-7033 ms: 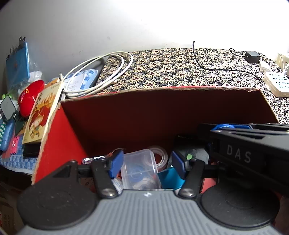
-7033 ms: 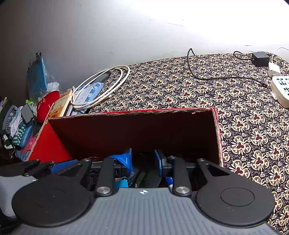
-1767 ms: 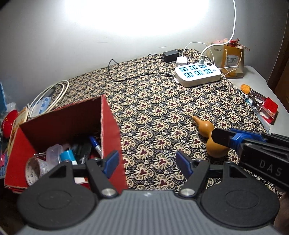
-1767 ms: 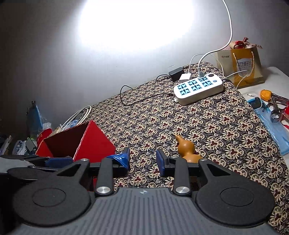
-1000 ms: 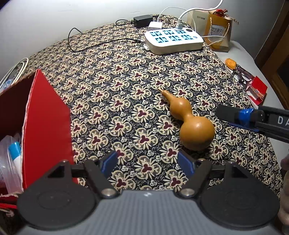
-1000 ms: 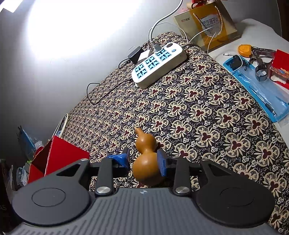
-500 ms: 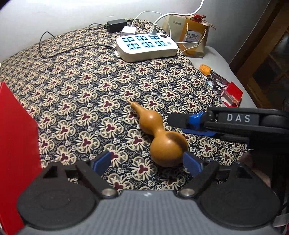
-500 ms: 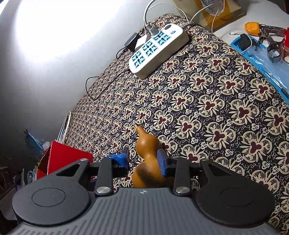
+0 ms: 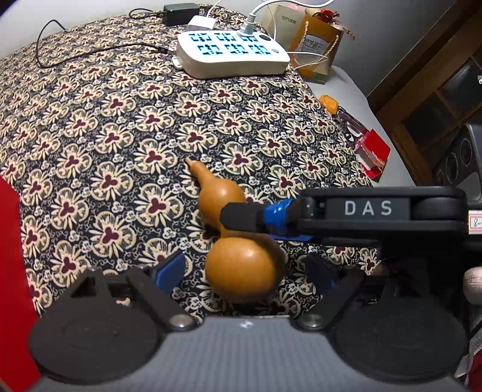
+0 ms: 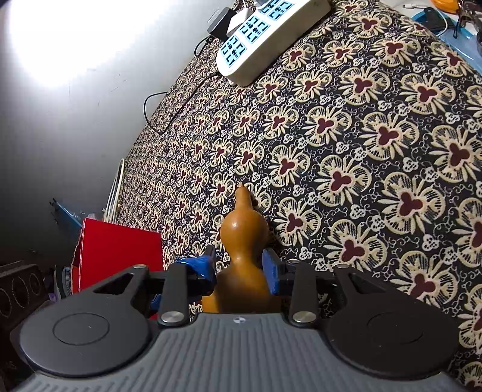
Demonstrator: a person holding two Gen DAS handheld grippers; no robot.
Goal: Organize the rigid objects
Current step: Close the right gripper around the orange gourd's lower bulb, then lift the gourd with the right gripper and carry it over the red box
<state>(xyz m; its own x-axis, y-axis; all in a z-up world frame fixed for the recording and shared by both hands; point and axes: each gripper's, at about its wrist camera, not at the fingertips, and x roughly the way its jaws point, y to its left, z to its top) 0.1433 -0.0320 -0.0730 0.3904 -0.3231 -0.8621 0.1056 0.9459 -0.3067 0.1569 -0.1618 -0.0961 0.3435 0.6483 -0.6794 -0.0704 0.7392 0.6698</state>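
A brown gourd lies on the flower-patterned cloth, stem pointing away. My right gripper reaches in from the right, its jaws on either side of the gourd's narrow waist, close to it; contact is not clear. My left gripper is open, wide, with the gourd's big bulb between its blue fingertips, not touching. The red cardboard box stands to the left and shows as a red edge in the left wrist view.
A white power strip with plugged cables sits at the far side of the cloth. A black adapter and cable lie behind it. A gold gift bag, an orange item and a red box sit off the cloth's right edge.
Both grippers left the red box and moved right to the gourd. In the last half second the right jaws slid forward around the gourd's waist and the left gripper came closer over the bulb.
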